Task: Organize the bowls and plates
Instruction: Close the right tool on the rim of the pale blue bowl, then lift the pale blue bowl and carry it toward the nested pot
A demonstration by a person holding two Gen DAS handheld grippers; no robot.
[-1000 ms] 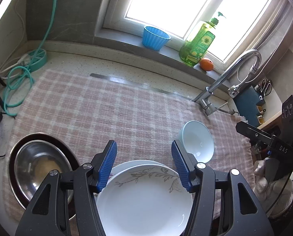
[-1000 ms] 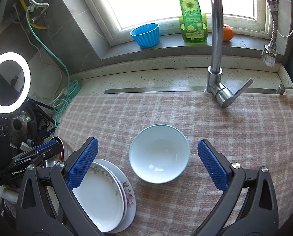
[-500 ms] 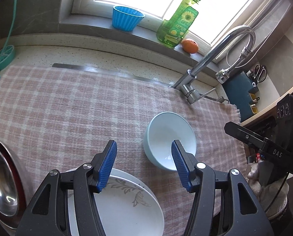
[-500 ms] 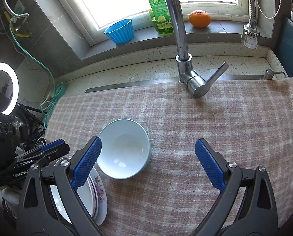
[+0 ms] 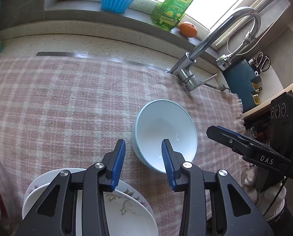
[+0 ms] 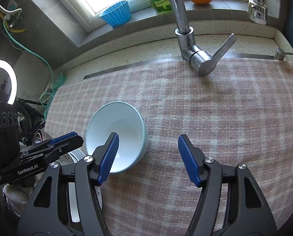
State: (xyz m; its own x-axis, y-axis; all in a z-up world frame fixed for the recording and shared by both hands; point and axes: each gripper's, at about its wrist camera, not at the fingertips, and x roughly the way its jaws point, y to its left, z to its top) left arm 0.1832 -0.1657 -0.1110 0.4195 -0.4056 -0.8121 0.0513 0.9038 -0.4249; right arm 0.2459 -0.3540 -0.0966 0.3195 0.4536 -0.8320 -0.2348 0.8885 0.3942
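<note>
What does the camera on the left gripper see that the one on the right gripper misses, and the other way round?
Only the left wrist view shows the scissors in a dark holder at the far right, and much of the floral plates stacked under the left gripper. Only the right wrist view shows the glowing ring light on the left and the right gripper from behind, one finger over the bowl. Both show the pale blue bowl on the checked cloth, the tap, the blue cup, the green bottle and the orange.
</note>
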